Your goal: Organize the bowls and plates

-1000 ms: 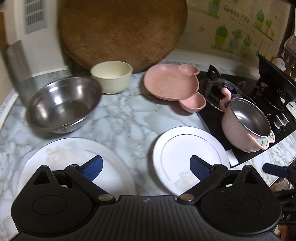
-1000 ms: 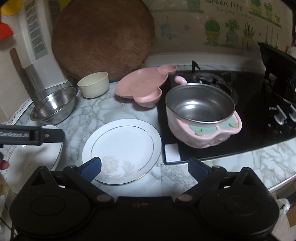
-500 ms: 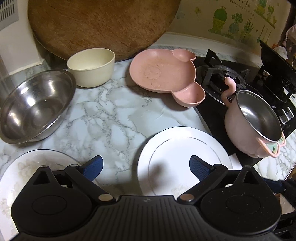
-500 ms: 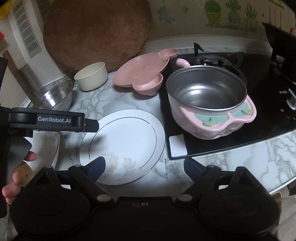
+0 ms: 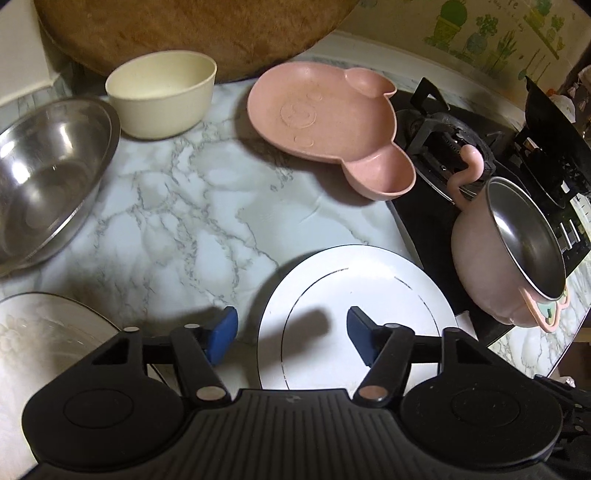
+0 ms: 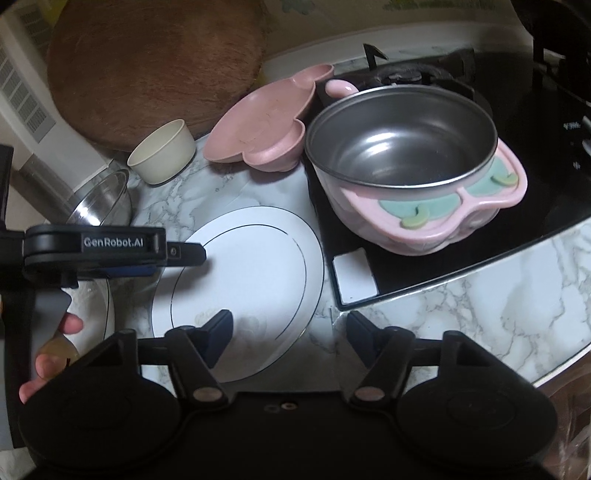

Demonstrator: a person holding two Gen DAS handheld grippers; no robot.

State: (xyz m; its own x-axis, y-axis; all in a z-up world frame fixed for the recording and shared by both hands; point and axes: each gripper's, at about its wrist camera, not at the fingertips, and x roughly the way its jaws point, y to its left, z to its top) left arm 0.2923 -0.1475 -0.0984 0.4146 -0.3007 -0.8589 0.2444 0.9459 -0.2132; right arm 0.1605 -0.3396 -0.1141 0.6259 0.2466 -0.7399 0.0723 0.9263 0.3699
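Steel bowl (image 5: 48,177): far left on the marble counter (image 5: 177,221).
Cream bowl (image 5: 162,96): just right of it, against the wooden board (image 5: 192,29).
Left gripper (image 5: 291,332): jaws have just been closing, still apart, straddling the white plate's (image 5: 369,288) left rim without pressing.
Pink divided plate (image 5: 325,118): far, centre.
Right gripper (image 6: 288,332): jaws have just been closing, apart, over the same plate's near right rim.
Pink pot (image 6: 406,166): right, on the stove (image 6: 535,184).
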